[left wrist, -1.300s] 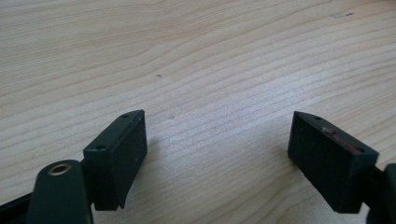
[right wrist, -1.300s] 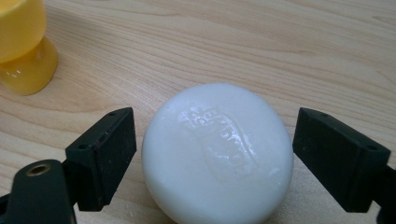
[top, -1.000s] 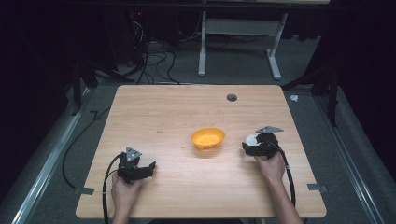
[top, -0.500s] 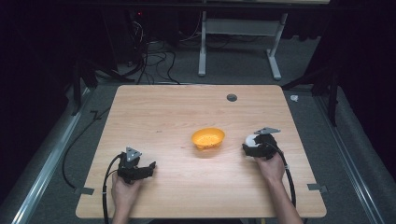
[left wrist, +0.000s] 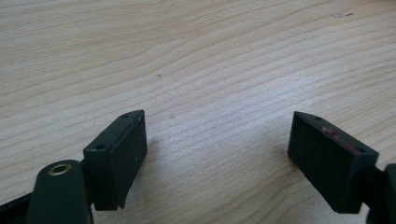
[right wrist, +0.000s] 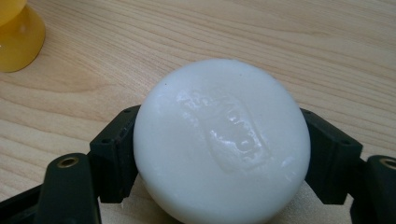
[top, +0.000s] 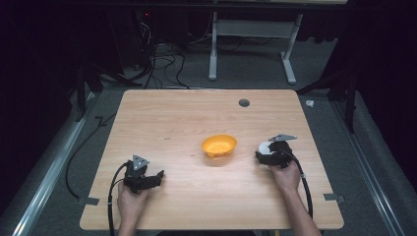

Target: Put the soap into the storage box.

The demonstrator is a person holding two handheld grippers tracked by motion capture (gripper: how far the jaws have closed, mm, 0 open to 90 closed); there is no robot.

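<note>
Right gripper [right wrist: 219, 154] jaws, just closing, clamp the white soap bar [right wrist: 222, 140] (embossed top); left gripper [left wrist: 217, 158] jaws gape wide.

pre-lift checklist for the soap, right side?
1. White soap bar sits between the jaws of the right hand-held gripper, which have just been closing: ok.
2. Both pads touch its sides: ok.
3. Grip firm enough to lift: cannot tell.
4. Orange bowl upright, apart from the soap, nothing seen inside: ok.
5. Table between soap and bowl free of obstacles: ok.
6. Left hand-held gripper open, holding nothing, out of the way: ok.
</note>
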